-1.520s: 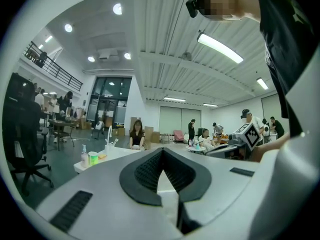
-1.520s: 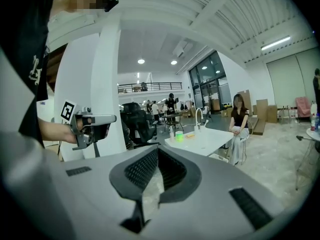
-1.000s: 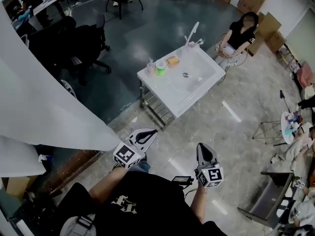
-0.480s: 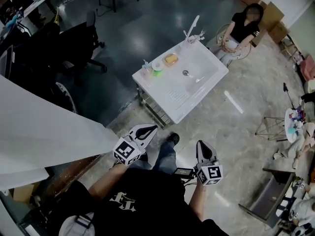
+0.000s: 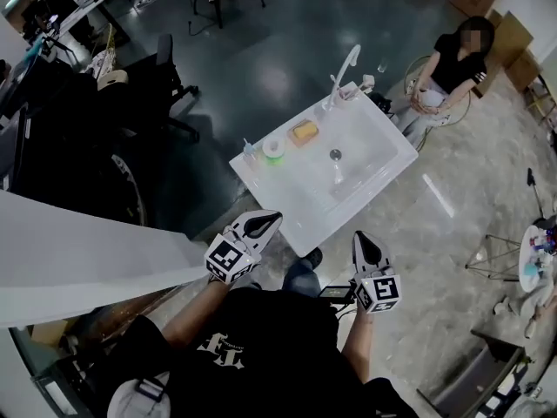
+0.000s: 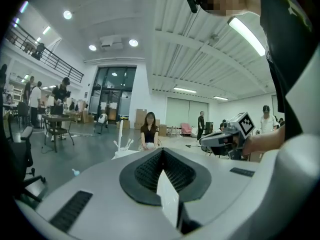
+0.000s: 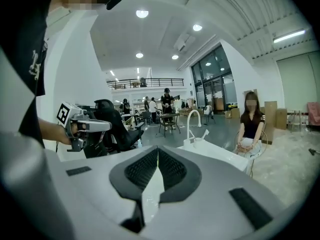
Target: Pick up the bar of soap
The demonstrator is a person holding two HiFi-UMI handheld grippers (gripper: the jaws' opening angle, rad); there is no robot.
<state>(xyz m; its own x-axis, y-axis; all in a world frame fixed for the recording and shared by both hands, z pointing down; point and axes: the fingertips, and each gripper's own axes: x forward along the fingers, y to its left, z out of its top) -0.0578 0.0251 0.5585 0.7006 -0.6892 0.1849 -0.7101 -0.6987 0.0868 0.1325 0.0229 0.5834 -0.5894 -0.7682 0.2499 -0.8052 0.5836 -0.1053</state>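
Note:
The orange bar of soap (image 5: 304, 131) lies on the back rim of the white sink (image 5: 261, 181), beside the faucet (image 5: 346, 68). Both grippers hang in the air short of the sink's near edge, well away from the soap. My left gripper (image 5: 270, 219) is shut with nothing in it; its jaws meet (image 6: 162, 151) in the left gripper view. My right gripper (image 5: 361, 237) is also shut and empty (image 7: 158, 150). The soap does not show in either gripper view; only the faucet (image 7: 192, 121) and sink edge do.
A green cup (image 5: 275, 149) and a small bottle (image 5: 250, 151) stand on the sink rim left of the soap. A person sits on a chair (image 5: 448, 77) behind the sink. Black office chairs (image 5: 165, 85) stand at the left, and a white panel (image 5: 78, 251) slants by my left side.
The sink has come nearer to the grippers as the person walked toward it. Both grippers stayed shut and kept their places in front of the body.

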